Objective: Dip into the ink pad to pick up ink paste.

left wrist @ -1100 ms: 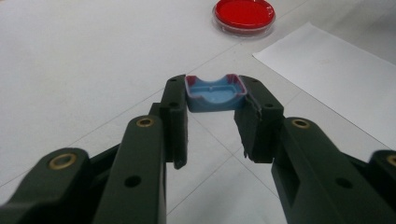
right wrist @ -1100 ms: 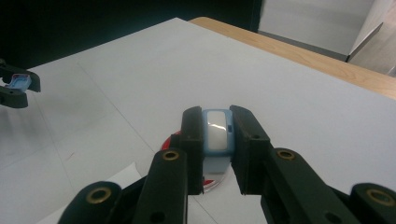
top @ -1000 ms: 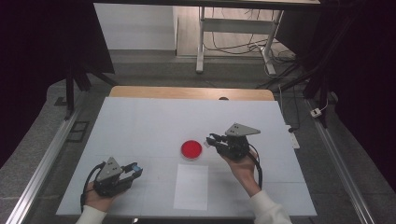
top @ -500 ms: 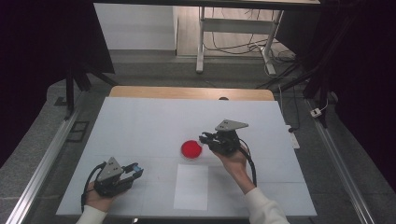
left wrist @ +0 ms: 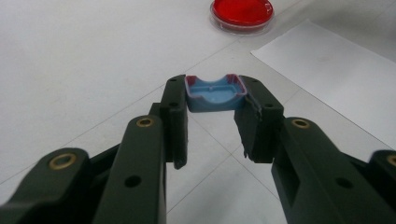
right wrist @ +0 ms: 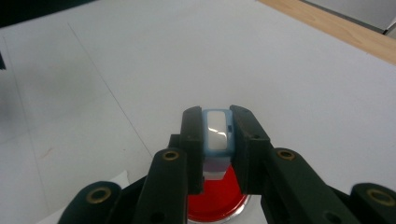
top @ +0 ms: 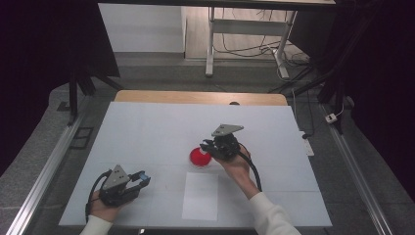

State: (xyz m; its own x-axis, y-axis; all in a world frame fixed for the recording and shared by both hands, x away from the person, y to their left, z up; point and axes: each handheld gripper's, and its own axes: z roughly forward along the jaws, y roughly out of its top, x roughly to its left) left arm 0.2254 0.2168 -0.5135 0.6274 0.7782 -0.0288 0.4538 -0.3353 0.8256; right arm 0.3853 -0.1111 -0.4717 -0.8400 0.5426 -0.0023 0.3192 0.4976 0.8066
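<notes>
A shallow clear petri dish (top: 200, 157) holding a red fill sits mid-counter (top: 147, 132), just beyond the far end of a white paper sheet (top: 200, 196). Your right gripper (top: 209, 146) hangs at the dish's right rim, hand reaching in from the lower right, its fingers (right wrist: 193, 135) clamped on a small pale-blue piece with a white face (right wrist: 216, 133) directly over the red. Your left gripper (top: 142, 179) rests low near the counter's near-left corner — aimed toward the dish, fingers (left wrist: 175, 116) pinching a small blue scooped piece (left wrist: 215, 93).
</notes>
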